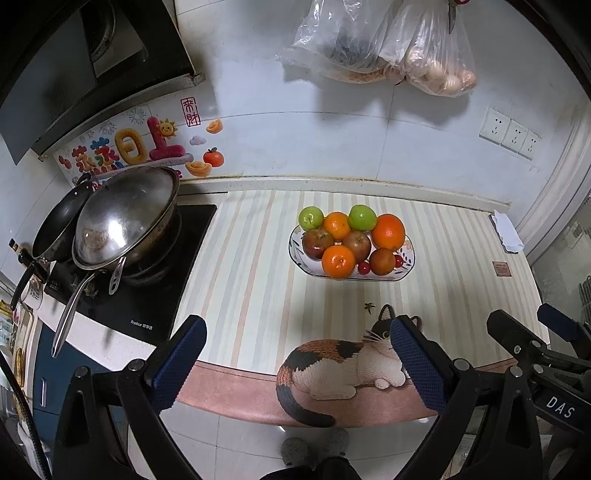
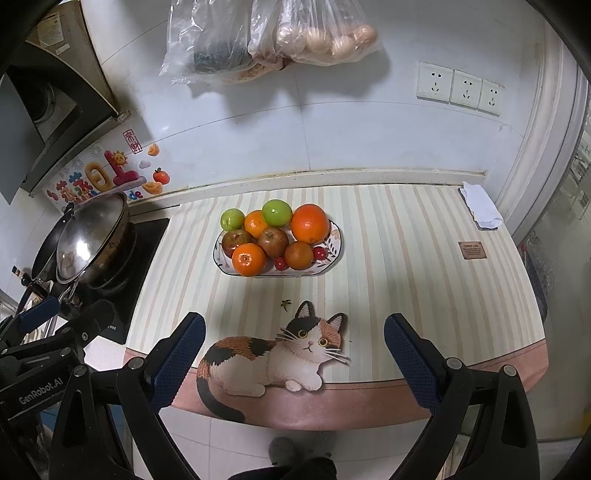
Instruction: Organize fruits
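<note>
A patterned oval plate (image 1: 408, 254) (image 2: 334, 240) sits on the striped counter mat, piled with fruit: two green apples (image 1: 362, 218) (image 2: 277, 212), several oranges (image 1: 388, 231) (image 2: 309, 223), red-brown apples (image 1: 357, 245) (image 2: 273, 242) and small red cherries (image 1: 364, 267) (image 2: 280, 263). My left gripper (image 1: 297, 363) is open and empty, hanging over the mat's front edge, well short of the plate. My right gripper (image 2: 295, 360) is open and empty in the same place, beside the left one. Each gripper shows at the edge of the other's view.
A cat picture (image 2: 280, 354) is printed on the mat's front edge. A stove with a steel wok (image 1: 125, 218) and a black pan (image 1: 59, 221) stands left. A folded cloth (image 2: 480, 206) lies at the back right. Plastic bags (image 2: 273, 33) hang on the wall above.
</note>
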### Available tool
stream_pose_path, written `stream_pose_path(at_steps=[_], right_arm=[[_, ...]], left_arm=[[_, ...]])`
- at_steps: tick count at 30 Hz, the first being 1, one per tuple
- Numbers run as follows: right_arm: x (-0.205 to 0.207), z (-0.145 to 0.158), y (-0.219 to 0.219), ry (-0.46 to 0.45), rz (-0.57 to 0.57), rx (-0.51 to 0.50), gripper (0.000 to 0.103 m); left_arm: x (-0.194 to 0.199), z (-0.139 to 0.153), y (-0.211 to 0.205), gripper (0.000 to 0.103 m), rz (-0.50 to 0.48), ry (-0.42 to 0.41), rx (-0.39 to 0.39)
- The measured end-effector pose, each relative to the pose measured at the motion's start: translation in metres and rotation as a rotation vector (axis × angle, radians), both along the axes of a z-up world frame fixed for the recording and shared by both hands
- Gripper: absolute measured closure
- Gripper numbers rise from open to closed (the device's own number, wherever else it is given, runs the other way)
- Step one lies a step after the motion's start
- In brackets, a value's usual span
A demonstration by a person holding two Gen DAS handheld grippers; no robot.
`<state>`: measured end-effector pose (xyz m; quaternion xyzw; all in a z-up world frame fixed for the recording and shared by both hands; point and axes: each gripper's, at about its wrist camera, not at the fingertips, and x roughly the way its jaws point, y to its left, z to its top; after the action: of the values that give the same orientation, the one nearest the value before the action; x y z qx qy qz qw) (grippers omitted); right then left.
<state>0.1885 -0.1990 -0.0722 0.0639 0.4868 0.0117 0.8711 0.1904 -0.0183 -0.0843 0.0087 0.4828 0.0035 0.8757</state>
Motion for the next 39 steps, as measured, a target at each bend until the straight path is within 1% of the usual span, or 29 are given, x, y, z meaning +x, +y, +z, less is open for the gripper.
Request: stream_pose_path(at_steps=[14,39], right_arm=[[-0.0026,0.0020,-0.0020,-0.002,-0.005,0.002,0.004],[-0.0069,0.0047,-0.0023,-0.002,-0.020,-0.001,0.004]], left_arm=[[-0.0002,0.0010,-0.0003,0.001,0.004,-0.003,0.003],[0.0010,0.0071,0.0033,0.001,-0.030,-0.016,0.002]])
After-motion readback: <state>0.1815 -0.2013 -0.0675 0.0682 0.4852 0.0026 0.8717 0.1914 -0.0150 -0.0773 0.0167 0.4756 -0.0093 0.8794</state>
